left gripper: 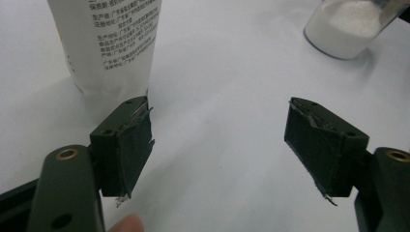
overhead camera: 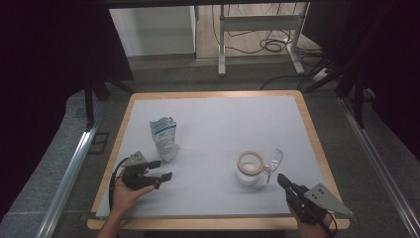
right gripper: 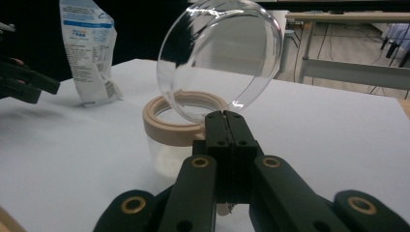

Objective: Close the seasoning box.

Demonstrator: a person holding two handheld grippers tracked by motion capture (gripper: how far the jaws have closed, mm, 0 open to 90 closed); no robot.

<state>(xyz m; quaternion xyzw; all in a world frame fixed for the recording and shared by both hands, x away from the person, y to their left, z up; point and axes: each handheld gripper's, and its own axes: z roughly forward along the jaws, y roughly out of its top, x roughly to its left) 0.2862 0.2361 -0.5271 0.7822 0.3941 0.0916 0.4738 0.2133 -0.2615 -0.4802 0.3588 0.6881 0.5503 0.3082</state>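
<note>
A white-topped table (overhead camera: pixel 213 144) with a wooden rim is seen from above, and a person's hands come in from the near edge, each holding a black two-jaw gripper. At the near left, the left gripper (overhead camera: pixel 161 169) rests low over the table with its jaws spread wide and nothing between them; its own view shows bare table between the two padded jaws. Just beyond it stands a white and blue pouch (overhead camera: pixel 164 138), upright and crumpled at the top, with small printed text down its side; its base sits just past the gripper's left jaw, whether touching or not cannot be told. Right of centre stands a clear glass jar (overhead camera: pixel 249 173) with a tan ring around its mouth and a layer of white powder at the bottom. A round clear lid (overhead camera: pixel 274 162) is held tilted just beside the jar's right rim. At the near right, the right gripper (overhead camera: pixel 281 179) is clenched on the lower edge of that lid, its jaws pressed together so the lid rises upright from the jaw tips.
</note>
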